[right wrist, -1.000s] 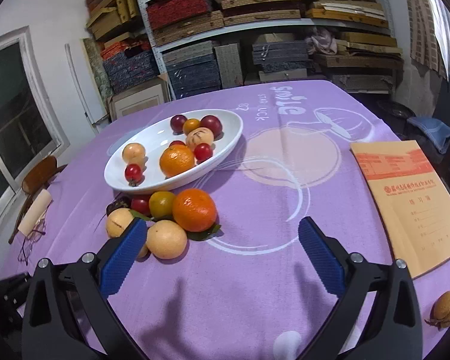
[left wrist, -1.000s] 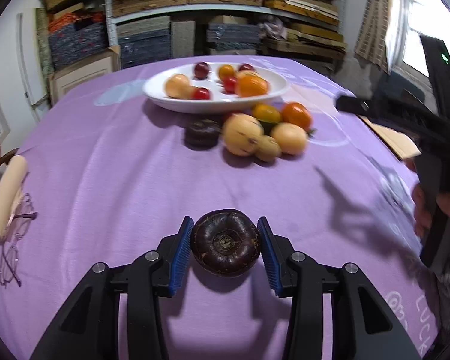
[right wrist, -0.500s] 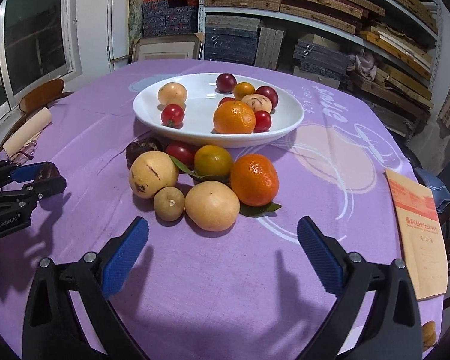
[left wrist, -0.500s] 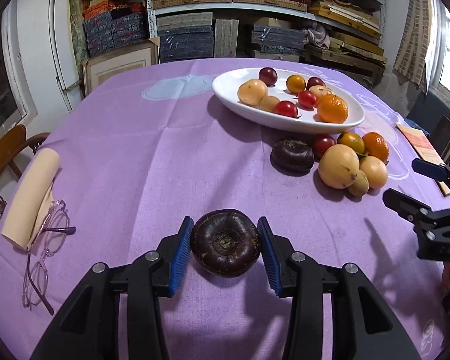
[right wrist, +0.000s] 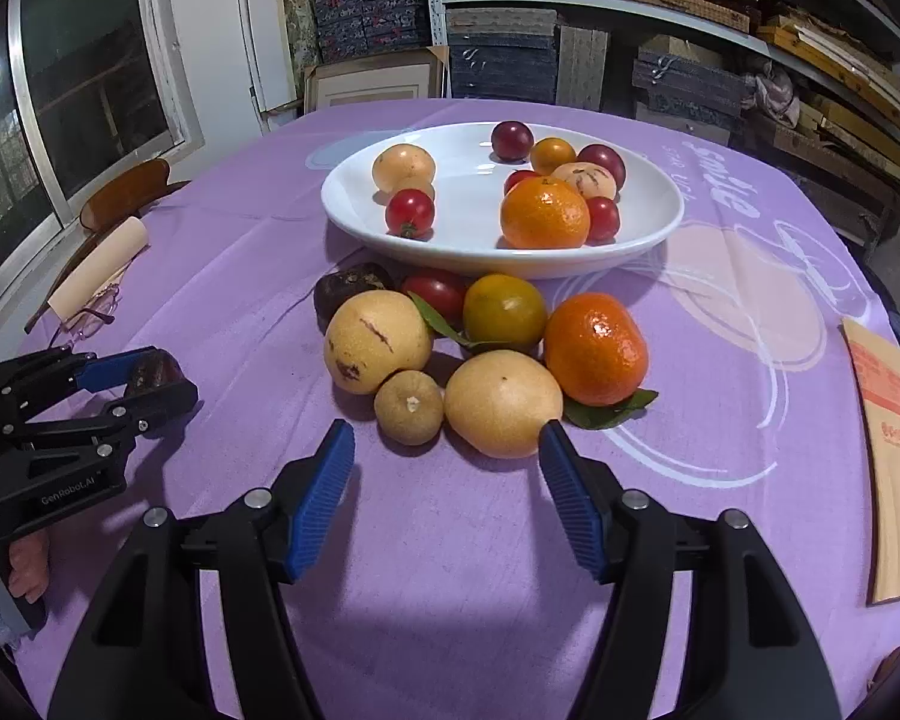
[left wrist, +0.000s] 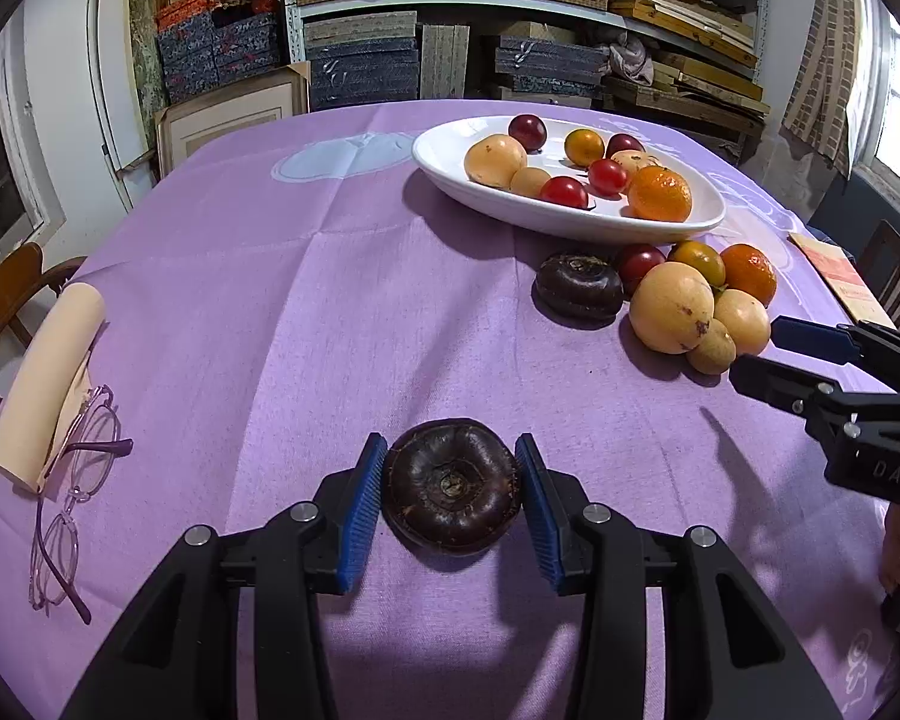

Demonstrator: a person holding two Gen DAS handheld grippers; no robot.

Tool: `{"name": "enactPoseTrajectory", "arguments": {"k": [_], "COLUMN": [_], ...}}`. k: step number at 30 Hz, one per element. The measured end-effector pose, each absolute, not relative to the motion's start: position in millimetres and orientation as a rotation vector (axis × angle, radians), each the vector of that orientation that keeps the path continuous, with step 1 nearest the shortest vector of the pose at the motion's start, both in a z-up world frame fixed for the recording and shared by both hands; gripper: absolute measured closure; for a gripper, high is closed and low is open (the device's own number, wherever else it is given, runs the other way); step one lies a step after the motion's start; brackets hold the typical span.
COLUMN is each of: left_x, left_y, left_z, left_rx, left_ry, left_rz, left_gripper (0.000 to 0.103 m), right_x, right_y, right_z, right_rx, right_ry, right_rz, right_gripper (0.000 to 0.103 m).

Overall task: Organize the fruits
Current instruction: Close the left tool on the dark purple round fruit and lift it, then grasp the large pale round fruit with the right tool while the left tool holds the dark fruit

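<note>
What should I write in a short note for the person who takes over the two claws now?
Left claw: shut on a dark purple fruit, low over the purple tablecloth.
Right claw: nothing held, jaws closing, just short of the pale yellow fruit at the near edge of the loose pile.
Done: the white bowl already holds about nine fruits.
Left: carry the held fruit to the bowl, then the pile beside it, including the orange and a second dark fruit.
</note>
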State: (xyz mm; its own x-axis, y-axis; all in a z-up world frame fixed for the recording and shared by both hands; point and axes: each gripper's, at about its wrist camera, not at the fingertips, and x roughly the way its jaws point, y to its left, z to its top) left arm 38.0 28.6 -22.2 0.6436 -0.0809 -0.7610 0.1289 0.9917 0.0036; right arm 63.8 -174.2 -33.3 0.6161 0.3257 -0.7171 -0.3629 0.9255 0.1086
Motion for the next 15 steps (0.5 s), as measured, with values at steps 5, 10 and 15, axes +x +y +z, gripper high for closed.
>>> {"name": "enactPoseTrajectory", "arguments": {"k": [5, 10, 15], "left_x": [38, 38, 39], "left_y": [28, 28, 29], "left_z": [-23, -24, -25], "left_rx": [0.058, 0.057, 0.054], "left_ry": [0.869, 0.872, 0.876], "left_rz": [-0.122, -0.122, -0.123], "left_gripper": [0.059, 0.059, 0.059], "right_x": [70, 83, 85], "right_y": [-181, -190, -201], "right_z": [-33, -35, -35], "right_rx": [-0.030, 0.040, 0.112], "right_ry": [0.821, 0.830, 0.837], "right_rz": [0.373, 0.379, 0.402], "right_gripper": [0.041, 0.044, 0.048]}}
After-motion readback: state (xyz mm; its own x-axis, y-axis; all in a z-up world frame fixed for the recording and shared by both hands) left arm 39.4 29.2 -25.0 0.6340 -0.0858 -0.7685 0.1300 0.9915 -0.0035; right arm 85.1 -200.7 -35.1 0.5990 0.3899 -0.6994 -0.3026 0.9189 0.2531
